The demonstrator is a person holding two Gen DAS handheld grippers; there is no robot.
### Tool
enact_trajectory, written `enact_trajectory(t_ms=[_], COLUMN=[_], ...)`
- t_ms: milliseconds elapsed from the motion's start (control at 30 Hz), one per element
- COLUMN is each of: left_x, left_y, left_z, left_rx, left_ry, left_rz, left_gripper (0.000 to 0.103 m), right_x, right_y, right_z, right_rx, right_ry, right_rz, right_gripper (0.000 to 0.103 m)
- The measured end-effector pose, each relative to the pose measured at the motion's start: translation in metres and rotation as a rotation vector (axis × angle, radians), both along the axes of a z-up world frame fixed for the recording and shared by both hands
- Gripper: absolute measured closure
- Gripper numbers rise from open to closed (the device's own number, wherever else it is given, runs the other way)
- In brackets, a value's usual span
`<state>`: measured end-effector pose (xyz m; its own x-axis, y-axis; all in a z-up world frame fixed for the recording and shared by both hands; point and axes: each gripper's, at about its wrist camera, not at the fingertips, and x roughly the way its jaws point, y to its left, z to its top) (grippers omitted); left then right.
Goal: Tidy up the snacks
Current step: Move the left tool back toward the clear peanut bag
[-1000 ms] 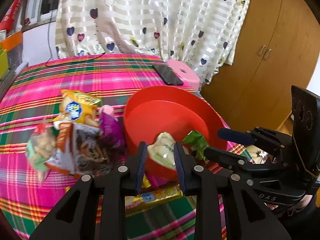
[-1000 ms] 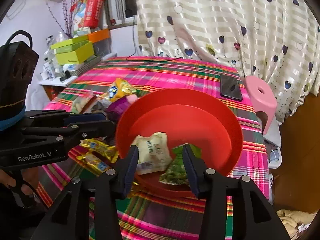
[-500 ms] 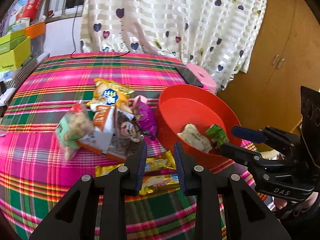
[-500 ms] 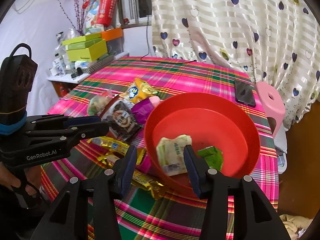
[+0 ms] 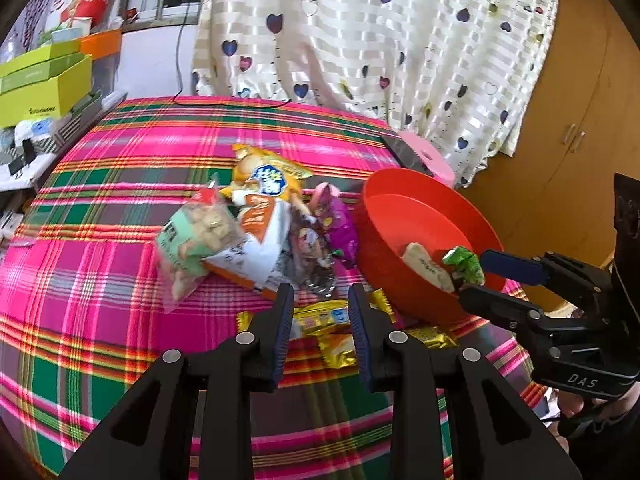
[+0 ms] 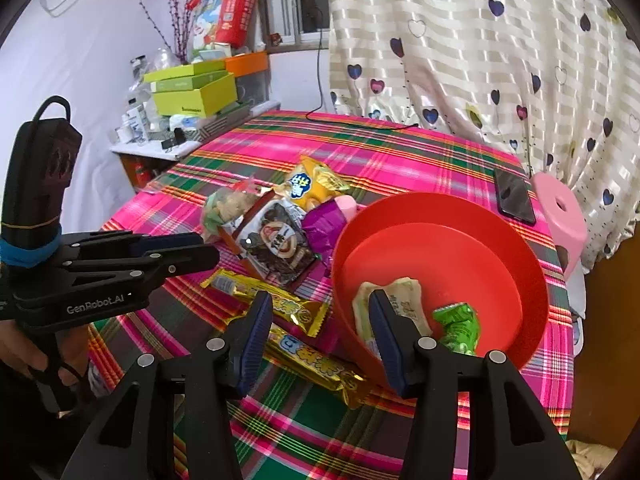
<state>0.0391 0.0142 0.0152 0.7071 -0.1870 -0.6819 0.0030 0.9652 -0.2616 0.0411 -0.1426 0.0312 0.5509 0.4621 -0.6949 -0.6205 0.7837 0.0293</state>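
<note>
A red bowl point(image 6: 500, 232) point(image 5: 420, 196) stands on the plaid table and holds a pale packet point(image 6: 404, 300) and a green packet point(image 6: 458, 326). Left of it lies a pile of snack bags: a yellow bag point(image 5: 272, 178), a nut bag point(image 5: 196, 236), a white-orange bag point(image 5: 260, 240) and a purple packet point(image 5: 338, 228). Two gold bars point(image 6: 280, 304) point(image 6: 320, 364) lie in front of the pile. My left gripper point(image 5: 320, 316) is open and empty above the gold bars. My right gripper point(image 6: 320, 332) is open and empty, straddling the bowl's near rim.
A black phone point(image 6: 514, 196) lies at the table's far right edge beside a pink stool point(image 6: 560, 216). Green boxes point(image 6: 192, 94) and clutter stand on a side shelf at the left. A heart-print curtain hangs behind; a wooden cupboard point(image 5: 580, 120) is at the right.
Both grippers have drawn back and swung left, away from the bowl toward the snack pile and gold bars. Both stay open and empty. The packets in the bowl have not moved.
</note>
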Motion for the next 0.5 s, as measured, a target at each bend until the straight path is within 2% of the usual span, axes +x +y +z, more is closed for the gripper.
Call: enact_trajectory(t_ms=[200, 500], left_x=[-0.001, 0.001], left_y=[0.017, 0.038], left_z=[-0.003, -0.006], left_rx=[-0.009, 0.001], left_ry=[0.007, 0.007], left_rz=[0.048, 0.098], left_gripper=[0.06, 0.057], right_x=[0.003, 0.008], right_y=[0.01, 0.025], right_z=[-0.001, -0.002], right_rx=[0.006, 0.003], right_ry=[0.008, 0.012], right_rz=[0.015, 0.046], right_gripper=[0.054, 0.054])
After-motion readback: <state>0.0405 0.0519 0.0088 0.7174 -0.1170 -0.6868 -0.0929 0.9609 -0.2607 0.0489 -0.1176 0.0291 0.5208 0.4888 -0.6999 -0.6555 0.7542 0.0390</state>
